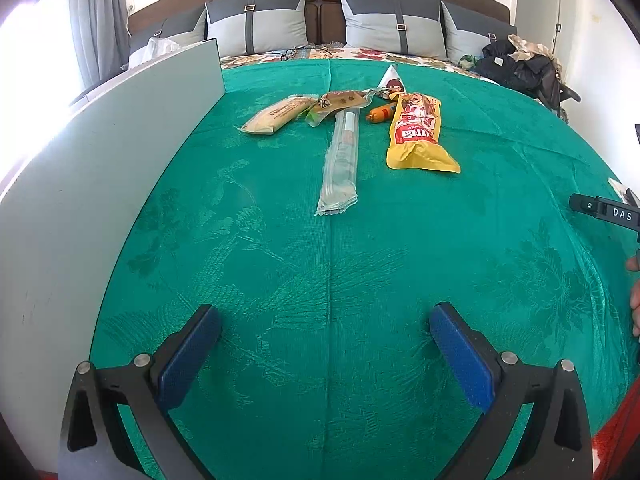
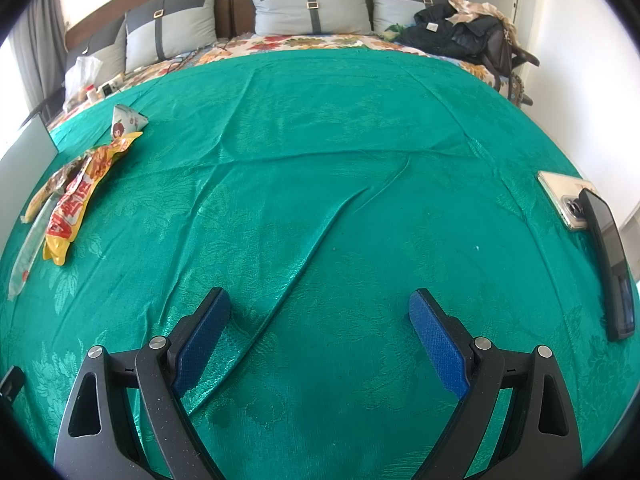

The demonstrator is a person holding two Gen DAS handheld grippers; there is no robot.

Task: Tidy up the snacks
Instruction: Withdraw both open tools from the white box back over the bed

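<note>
Snacks lie in a loose group on the green bedspread. In the left wrist view a long clear packet lies nearest, with a yellow bag to its right, a tan bar packet to the left, a brown packet, an orange sausage and a white triangular packet behind. My left gripper is open and empty, well short of them. My right gripper is open and empty over bare cloth. The yellow bag and the clear packet show at the far left there.
A white upright panel stands along the left of the bed. Two phones lie at the right edge. Pillows and a dark pile of clothes sit at the head. The right gripper's body shows at the right.
</note>
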